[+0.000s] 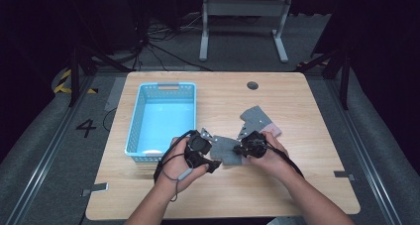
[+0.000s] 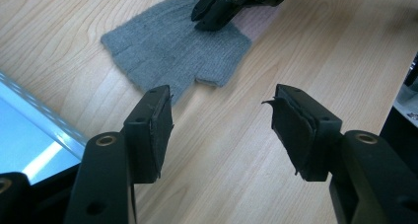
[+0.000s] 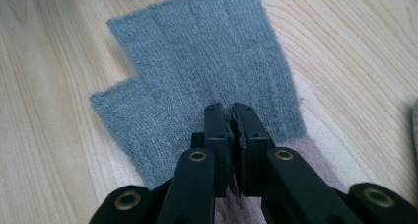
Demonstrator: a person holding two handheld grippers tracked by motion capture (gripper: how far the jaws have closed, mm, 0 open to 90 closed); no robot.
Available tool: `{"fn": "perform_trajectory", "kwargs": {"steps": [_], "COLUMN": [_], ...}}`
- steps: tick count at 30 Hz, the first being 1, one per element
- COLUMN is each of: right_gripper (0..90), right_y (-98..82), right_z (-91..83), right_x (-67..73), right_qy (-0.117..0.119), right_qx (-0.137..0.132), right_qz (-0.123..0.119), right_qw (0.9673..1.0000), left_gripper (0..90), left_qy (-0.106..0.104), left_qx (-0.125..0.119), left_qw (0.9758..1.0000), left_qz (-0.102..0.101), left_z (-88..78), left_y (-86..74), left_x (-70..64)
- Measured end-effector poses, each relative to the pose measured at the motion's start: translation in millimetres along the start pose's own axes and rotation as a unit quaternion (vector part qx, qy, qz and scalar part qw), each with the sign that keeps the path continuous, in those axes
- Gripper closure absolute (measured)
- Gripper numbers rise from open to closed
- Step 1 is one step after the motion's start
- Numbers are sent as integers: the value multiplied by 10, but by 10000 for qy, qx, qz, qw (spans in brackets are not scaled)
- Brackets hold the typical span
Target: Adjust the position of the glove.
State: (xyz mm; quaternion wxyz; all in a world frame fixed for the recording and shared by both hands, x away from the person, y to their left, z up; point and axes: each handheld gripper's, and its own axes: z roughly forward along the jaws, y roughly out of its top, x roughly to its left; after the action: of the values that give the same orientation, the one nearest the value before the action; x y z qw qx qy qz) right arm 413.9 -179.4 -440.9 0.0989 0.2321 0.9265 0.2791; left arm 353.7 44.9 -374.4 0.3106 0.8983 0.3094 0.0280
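Your right gripper [image 3: 230, 116] has its jaws pressed together on the grey fingerless glove [image 3: 207, 61], near the pinkish cuff [image 3: 310, 157]; the glove lies flat on the wooden table [image 1: 297, 185]. Your left gripper [image 2: 222, 130] hangs with jaws wide apart, holding nothing, just short of the glove's thumb edge. The blue basket [image 1: 141, 106] sits empty at your left, so nothing is stowed yet. A second grey glove [image 1: 255, 117] probably lies farther off, though your hand and gripper hide part of it.

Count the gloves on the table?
2. One grey glove lies between the grippers, pinched by the right gripper; the other glove lies beyond it. None visible in the blue basket.
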Motion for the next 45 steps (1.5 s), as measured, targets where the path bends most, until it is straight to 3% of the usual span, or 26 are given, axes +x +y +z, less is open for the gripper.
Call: {"fn": "perform_trajectory", "kwargs": {"steps": [6, 10, 20, 32, 38, 45], "right_gripper": [866, 865, 861, 853, 842, 738], "right_y": [-2, -15, -184, -368, -398, -411], "right_z": [-150, -239, -519, -459, -421, -441], "right_x": [-6, 24, 254, 277, 279, 268], "right_qy": [59, 50, 246, 276, 337, 442], "right_qx": [-47, -132, -65, 309, 374, 300], "right_qz": [153, 106, 83, 110, 46, -55], "right_qw": [9999, 9998, 9996, 9991, 9987, 9986], "left_gripper": [415, 414, 414, 413, 413, 412], "left_qy": [-12, -14, -77, -168, -215, -227], "left_qx": [-48, -79, -233, -226, -179, -144], "left_qw": [10000, 10000, 9997, 9995, 9995, 9994], "left_qz": [6, 31, 81, 167, 176, 199], "left_z": [-16, -32, -59, -16, 5, 21], "left_y": [13, 42, 156, 263, 279, 294], "left_x": [24, 27, 73, 95, 82, 83]}}
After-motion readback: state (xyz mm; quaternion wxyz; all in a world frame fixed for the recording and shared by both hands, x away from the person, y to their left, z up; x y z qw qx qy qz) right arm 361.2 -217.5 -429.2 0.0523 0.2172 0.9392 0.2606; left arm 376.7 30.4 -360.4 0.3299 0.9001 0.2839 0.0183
